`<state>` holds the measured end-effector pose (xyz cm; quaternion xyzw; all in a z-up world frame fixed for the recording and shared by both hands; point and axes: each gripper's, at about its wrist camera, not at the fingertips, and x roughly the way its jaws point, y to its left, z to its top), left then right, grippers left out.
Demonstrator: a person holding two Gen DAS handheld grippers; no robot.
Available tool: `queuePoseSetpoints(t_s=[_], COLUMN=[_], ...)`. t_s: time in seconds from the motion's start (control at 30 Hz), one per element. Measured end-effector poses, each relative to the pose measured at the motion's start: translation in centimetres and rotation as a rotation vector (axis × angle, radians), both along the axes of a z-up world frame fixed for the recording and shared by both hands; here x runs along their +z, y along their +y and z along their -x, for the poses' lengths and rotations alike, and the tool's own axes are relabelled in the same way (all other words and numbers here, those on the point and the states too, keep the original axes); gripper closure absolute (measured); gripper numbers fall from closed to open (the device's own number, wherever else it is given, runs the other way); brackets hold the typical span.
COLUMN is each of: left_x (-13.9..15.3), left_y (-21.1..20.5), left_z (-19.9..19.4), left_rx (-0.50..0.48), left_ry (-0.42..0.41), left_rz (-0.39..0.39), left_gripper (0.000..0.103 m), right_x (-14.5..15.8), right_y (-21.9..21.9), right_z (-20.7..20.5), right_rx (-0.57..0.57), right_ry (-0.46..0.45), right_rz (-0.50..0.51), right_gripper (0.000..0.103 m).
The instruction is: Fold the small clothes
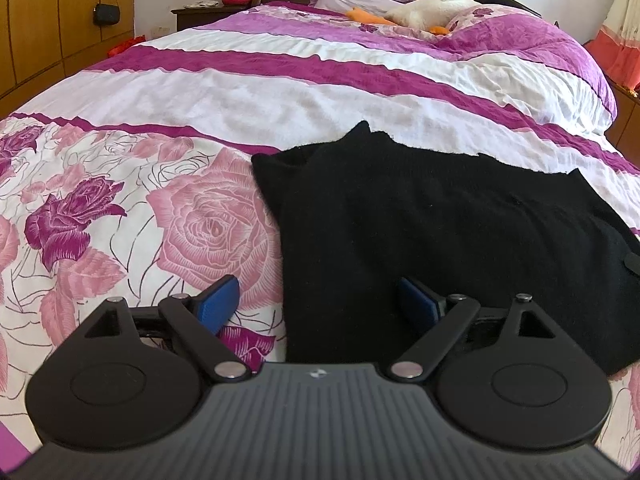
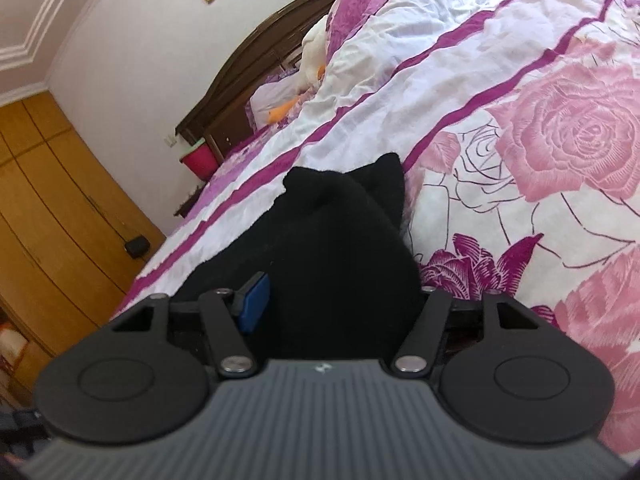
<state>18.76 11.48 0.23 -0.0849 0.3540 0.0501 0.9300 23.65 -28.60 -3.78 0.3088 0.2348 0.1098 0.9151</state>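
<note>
The left tool [image 1: 316, 304] hangs low over the near edge of the bed [image 1: 280, 92], which is covered by a white quilt with magenta stripes and pink printed roses. Its two blue-padded fingers [image 1: 218, 300] stand wide apart. They straddle the left border of the garment without touching it: the left pad lies over the rose print, the right pad over black cloth. Nothing is held.

The black knitted small garment [image 1: 420, 216] lies near the bed's near edge, right of centre in the left wrist view. It is spread mostly flat, with one pointed corner turned up at its far edge and layers overlapping along the left side.

The right tool [image 2: 332, 296] sits at the garment's opposite side. Black cloth [image 2: 344, 240] bulges up between its fingers and hides the right pad. The left blue pad [image 2: 254, 300] presses against the bunched fabric. Whether the jaws are clamped on it or merely pushed into it cannot be told.

Assessment: the knit looks light, soft and limp, with no stiffness to hold a crease. It will sag and drag on the quilt. A corner or hem edge, pinched through all layers, appears the soundest place to take hold.

A white plush toy with orange parts [image 1: 424, 10] lies at the head of the bed, well apart.
</note>
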Motion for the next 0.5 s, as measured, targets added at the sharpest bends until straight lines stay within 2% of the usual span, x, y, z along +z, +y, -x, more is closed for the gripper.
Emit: queuePoseSetpoints(t_s=[0.07, 0.13, 0.2, 0.27, 0.33, 0.5], left_x=[0.0, 0.0, 0.1, 0.1, 0.1, 0.3], left_y=[0.0, -0.1, -0.1, -0.1, 0.0, 0.0], left_z=[0.0, 0.0, 0.1, 0.1, 0.1, 0.5], left_rx=[0.002, 0.002, 0.003, 0.002, 0.002, 0.0], left_ry=[0.001, 0.002, 0.002, 0.002, 0.004, 0.003], left_rz=[0.0, -0.002, -0.003, -0.002, 0.0, 0.008], left_gripper=[0.013, 0.013, 0.013, 0.012, 0.012, 0.012], right_x=[0.1, 0.1, -0.3, -0.4, -0.2, 0.9], right_y=[0.1, -0.2, -0.8, -1.1, -1.0, -0.4], right_z=[-0.1, 0.0, -0.2, -0.5, -0.7, -0.5], right_rx=[-0.012, -0.038, -0.061, -0.078, -0.093, -0.116], right_ry=[0.004, 0.009, 0.013, 0.02, 0.018, -0.002], right_rz=[0.001, -0.024, -0.094, -0.142, -0.143, -0.131], right_gripper=[0.045, 0.058, 0.069, 0.075, 0.083, 0.088])
